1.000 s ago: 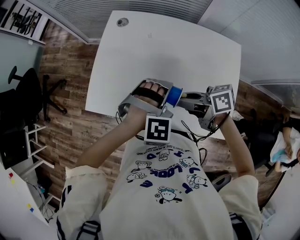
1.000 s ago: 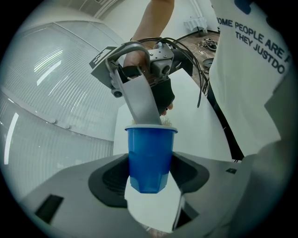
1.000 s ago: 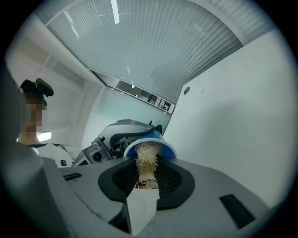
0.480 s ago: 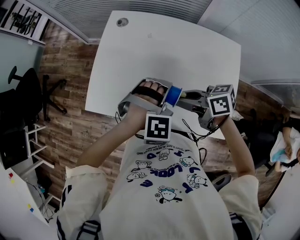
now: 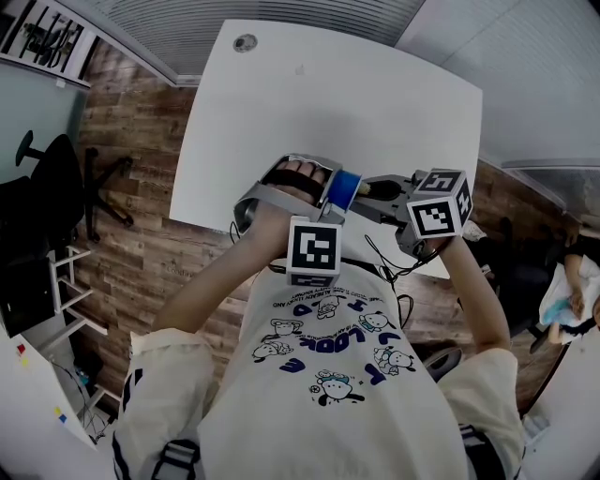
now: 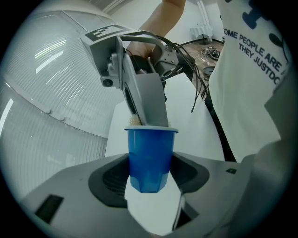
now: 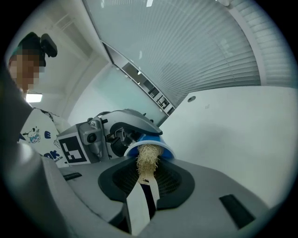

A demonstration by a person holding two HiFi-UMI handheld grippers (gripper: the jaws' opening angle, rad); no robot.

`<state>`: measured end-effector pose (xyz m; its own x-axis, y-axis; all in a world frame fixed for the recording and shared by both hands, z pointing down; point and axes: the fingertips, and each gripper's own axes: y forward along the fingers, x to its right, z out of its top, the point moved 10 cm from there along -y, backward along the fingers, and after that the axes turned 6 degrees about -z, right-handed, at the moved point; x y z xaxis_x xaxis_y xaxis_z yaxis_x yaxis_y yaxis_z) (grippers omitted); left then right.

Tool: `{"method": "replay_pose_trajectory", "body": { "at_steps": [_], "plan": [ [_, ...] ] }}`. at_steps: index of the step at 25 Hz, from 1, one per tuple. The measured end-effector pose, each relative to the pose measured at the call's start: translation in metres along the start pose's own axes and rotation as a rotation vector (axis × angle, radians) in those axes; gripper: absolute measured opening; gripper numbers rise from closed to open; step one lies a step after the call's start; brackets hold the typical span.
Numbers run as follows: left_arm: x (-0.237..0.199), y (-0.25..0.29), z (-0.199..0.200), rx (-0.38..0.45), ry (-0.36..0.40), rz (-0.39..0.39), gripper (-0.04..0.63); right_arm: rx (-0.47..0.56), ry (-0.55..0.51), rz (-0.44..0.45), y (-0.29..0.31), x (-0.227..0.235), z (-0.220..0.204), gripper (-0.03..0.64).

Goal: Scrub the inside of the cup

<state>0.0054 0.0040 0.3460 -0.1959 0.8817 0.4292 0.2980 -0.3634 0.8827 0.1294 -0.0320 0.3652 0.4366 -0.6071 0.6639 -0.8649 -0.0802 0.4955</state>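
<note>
Two grippers in use | left gripper [image 6: 150, 183]: we find its jaws clamped on the sides of the blue cup [image 6: 150, 158], held above the white table [image 5: 328, 94] near its front edge, mouth toward the other tool | brush [image 7: 148, 160]: straw-coloured bristles at the cup's mouth | right gripper [image 7: 145, 186]: jaws pinching the brush handle.

place: office | signs: white table [image 5: 281, 103]; black swivel chair [image 5: 49, 178]; blinds [image 5: 281, 17]; wood floor [image 5: 131, 131]; another person at right edge
</note>
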Motion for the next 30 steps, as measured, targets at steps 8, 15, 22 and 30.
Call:
{"method": "replay_pose_trajectory", "body": {
  "at_steps": [8,15,22,30],
  "plan": [
    [0.0,0.001,-0.004,0.007,-0.04,-0.029,0.296,-0.036,-0.114,-0.057,0.004,-0.007,0.005,0.095],
    [-0.001,0.002,-0.008,0.044,-0.106,-0.086,0.297,-0.068,-0.222,-0.101,0.007,-0.015,0.006,0.095],
    [-0.001,0.003,-0.012,0.073,-0.177,-0.159,0.298,-0.101,-0.345,-0.147,0.011,-0.022,0.006,0.095],
    [0.002,0.007,-0.016,0.104,-0.233,-0.248,0.298,-0.175,-0.553,-0.209,0.017,-0.033,0.001,0.095]
  ]
}}
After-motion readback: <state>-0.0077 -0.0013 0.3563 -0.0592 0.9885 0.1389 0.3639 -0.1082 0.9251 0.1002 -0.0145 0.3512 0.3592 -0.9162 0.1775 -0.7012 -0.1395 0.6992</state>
